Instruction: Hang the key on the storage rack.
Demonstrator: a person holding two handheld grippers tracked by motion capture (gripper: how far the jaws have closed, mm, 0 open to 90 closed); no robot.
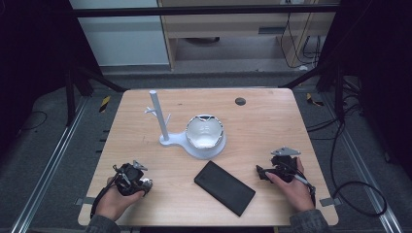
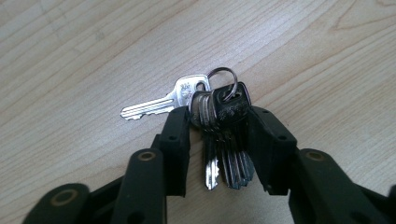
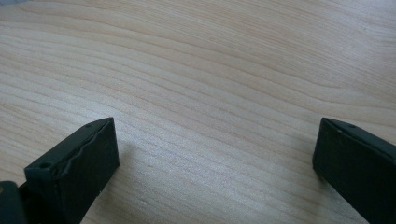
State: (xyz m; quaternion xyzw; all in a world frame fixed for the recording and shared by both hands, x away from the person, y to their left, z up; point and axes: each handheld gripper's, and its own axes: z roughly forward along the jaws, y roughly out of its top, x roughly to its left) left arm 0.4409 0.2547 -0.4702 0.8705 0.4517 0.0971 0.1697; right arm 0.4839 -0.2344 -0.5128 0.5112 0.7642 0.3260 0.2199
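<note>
Silver keys (image 2: 219, 121) on a silver ring (image 2: 223, 79); pale wood-grain table (image 1: 272, 121); black slab (image 1: 224, 187) at lower centre; white stand (image 1: 165, 131) and bowl (image 1: 205, 132); black grippers.

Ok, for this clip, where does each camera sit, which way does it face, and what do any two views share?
High view: above the person's side, looking forward and down on the table; both hands, left gripper and right gripper show.
Left gripper view: rides the left gripper, looking down along its jaws, which are closed on the bunch of keys.
Right gripper view: rides the right gripper, facing bare wood between wide-open jaws.
Shared: the high and left gripper views both show the keys; all show the tabletop.
</note>
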